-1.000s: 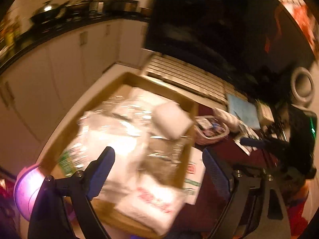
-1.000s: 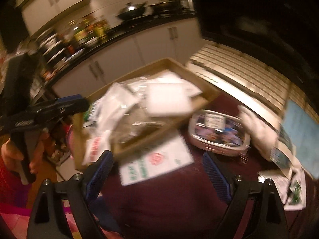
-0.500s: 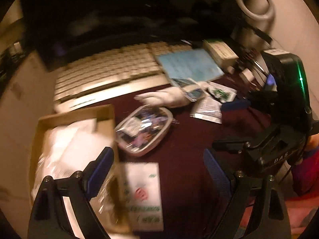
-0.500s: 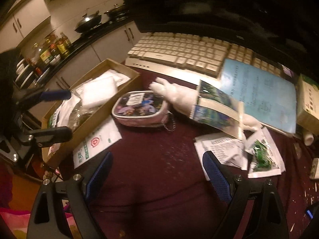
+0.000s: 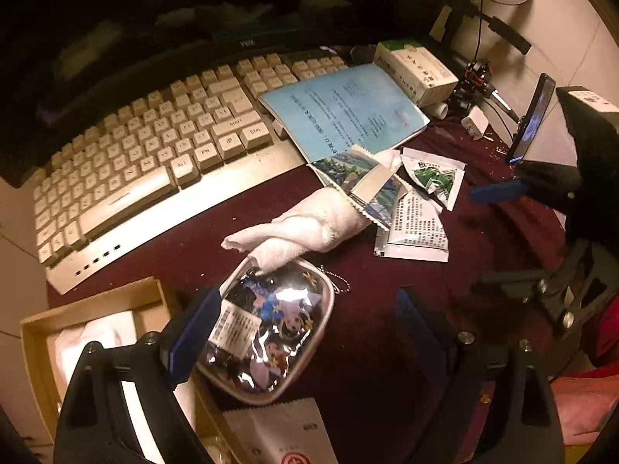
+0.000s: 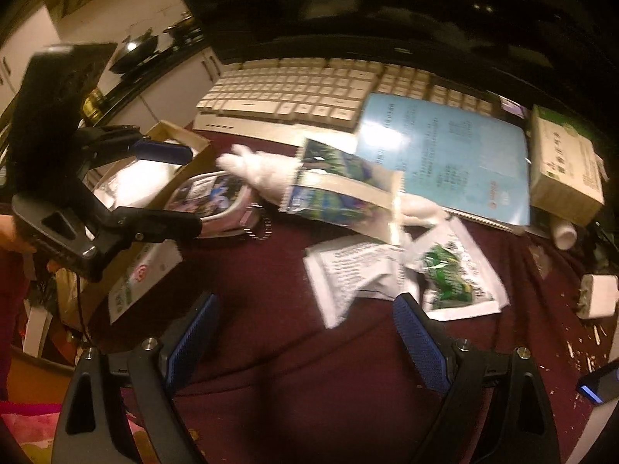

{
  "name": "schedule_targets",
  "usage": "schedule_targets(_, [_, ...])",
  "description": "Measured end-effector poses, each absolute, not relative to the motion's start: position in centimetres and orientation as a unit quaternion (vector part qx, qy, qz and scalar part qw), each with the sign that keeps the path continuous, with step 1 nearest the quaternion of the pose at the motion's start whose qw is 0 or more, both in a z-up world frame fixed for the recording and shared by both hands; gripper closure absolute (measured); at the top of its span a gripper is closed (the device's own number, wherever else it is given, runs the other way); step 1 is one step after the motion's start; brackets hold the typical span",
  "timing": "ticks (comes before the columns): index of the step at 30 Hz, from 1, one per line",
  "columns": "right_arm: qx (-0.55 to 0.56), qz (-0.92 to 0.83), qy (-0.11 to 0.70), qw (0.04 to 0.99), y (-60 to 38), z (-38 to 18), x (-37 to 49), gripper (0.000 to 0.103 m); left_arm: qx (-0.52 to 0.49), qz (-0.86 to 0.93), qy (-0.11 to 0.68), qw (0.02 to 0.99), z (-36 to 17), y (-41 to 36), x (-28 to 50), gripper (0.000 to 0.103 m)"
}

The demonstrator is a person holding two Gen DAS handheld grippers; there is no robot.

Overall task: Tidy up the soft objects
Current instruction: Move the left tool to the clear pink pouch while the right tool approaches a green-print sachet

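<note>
In the left wrist view, the left gripper (image 5: 305,321) hangs with its blue-padded jaws spread wide and nothing clamped, over a clear plastic pouch with cartoon prints (image 5: 271,328) at lower centre. A white cloth glove (image 5: 309,224) lies mid-frame on the dark red tablecloth (image 5: 387,278), one fingertip resting on the pouch. A brown cardboard box (image 5: 96,301) of white bags sits at lower left. In the right wrist view, the right gripper (image 6: 305,340) is likewise spread and empty above the cloth, near white printed sachets (image 6: 348,270).
</note>
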State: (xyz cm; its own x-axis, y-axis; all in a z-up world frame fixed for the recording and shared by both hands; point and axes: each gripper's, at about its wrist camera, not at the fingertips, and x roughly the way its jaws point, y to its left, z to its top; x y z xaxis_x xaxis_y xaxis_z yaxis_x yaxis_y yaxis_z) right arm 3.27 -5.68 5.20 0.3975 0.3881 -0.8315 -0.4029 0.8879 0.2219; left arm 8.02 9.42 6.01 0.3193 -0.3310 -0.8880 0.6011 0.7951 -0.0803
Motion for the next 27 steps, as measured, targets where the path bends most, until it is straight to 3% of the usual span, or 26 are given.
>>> schedule_targets(11, [0.006,0.209,0.505,0.837,-7.9,4.6,4.5,0.009,0.161,-0.306,0.535,0.771,3.8,8.6,9.5,0.012])
schedule_targets(20, [-0.039,0.142,0.515,0.845,-10.4,4.0,6.1,0.009,0.223,-0.307,0.544,0.748,2.8,6.4,9.1,0.001])
schedule_targets(27, [-0.037,0.143,0.527,0.837,-11.4,2.4,7.9,0.01,0.143,-0.332,0.556,0.749,3.5,6.2,8.7,0.001])
